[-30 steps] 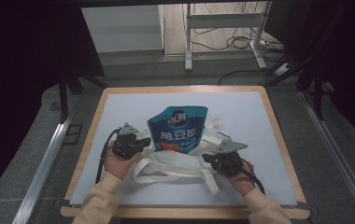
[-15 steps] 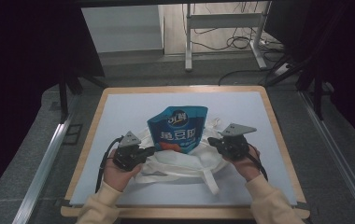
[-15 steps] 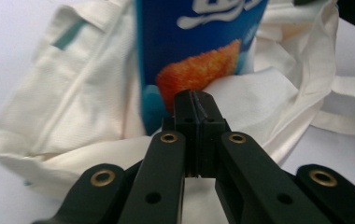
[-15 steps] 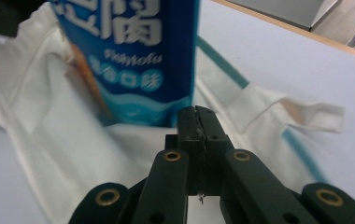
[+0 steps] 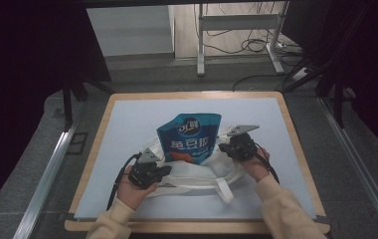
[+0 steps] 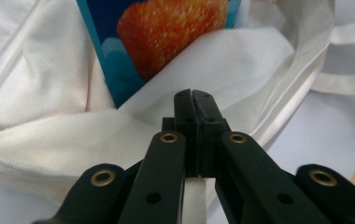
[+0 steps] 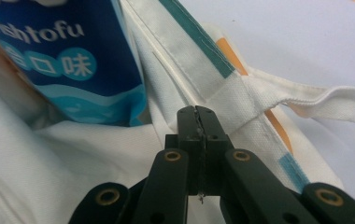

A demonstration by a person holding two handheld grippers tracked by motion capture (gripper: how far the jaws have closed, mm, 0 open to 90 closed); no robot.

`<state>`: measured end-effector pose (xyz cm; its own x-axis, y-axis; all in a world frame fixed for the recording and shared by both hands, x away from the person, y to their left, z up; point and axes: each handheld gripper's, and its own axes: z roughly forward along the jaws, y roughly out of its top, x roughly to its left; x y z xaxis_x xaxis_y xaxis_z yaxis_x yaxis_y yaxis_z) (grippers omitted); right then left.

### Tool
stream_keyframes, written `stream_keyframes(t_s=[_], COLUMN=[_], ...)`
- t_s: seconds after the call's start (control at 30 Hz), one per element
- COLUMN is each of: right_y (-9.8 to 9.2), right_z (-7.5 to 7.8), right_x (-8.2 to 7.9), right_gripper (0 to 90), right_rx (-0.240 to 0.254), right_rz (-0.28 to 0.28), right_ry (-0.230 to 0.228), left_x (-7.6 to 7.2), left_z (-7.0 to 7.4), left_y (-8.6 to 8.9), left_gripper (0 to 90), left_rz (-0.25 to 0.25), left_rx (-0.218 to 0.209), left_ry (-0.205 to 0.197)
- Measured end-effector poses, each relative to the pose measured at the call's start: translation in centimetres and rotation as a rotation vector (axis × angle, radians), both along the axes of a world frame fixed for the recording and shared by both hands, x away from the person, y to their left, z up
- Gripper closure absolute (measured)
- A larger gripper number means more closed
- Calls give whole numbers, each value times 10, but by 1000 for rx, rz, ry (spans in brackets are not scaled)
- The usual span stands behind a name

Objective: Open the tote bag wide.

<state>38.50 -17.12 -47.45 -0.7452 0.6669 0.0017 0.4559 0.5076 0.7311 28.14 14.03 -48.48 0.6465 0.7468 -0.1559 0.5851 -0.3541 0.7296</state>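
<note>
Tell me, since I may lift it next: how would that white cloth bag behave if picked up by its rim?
The white cloth bag would probably sag and fold: it already lies creased. The blue snack pouch half inside may slide or tip. It looks light, with loose handles apt to dangle.

A cream woven cloth tote bag (image 5: 197, 175), matt and softly creased, was seen at the lower middle of the high view, its hems stitched and its flat webbing handle (image 7: 306, 100) coarse in weave at the right of the right gripper view. A blue glossy plastic-film snack pouch (image 5: 191, 139) with smooth printed faces was shown at the centre. The black gripper jaws (image 6: 195, 109) were rendered in matt plastic, brass-coloured metal rivets being set in their arms at the lower part of the frame. A pale blue-grey matt mat (image 5: 137, 114) was laid on a light wooden table (image 5: 102, 119) with a smooth edge.
</note>
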Motion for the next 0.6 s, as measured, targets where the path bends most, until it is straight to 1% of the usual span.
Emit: stream_keyframes(t_s=[0.03,0.07,0.17,0.2,0.23,0.3,0.4,0.43,0.6], right_y=[0,1,1,1,-1,-1,-1,-1,-2], right_z=[0,-1,-3,-3,-6,-8,-11,-13,-17], right_x=[0,1,4,4,8,11,14,16,22], right_gripper=[890,891,891,891,891,891,892,892,892], right_rx=[0,-18,-35,-35,-29,-27,-53,-51,-37], right_rz=[0,0,-11,-11,-15,-19,-24,-25,-53], right_ry=[0,-8,-22,-22,-12,-9,-23,-24,-15], left_x=[0,0,-1,-1,-1,-3,-6,-7,-10], left_z=[0,-1,-7,-7,-9,-12,-17,-19,-28], left_y=[0,-1,-3,-3,-4,-4,-4,-4,-6], left_gripper=[892,893,893,893,893,893,894,894,894], left_rz=[0,-2,-12,-12,-13,-16,-21,-23,-42], left_rx=[0,2,22,22,28,36,47,48,80], left_ry=[0,7,28,28,35,46,60,65,92])
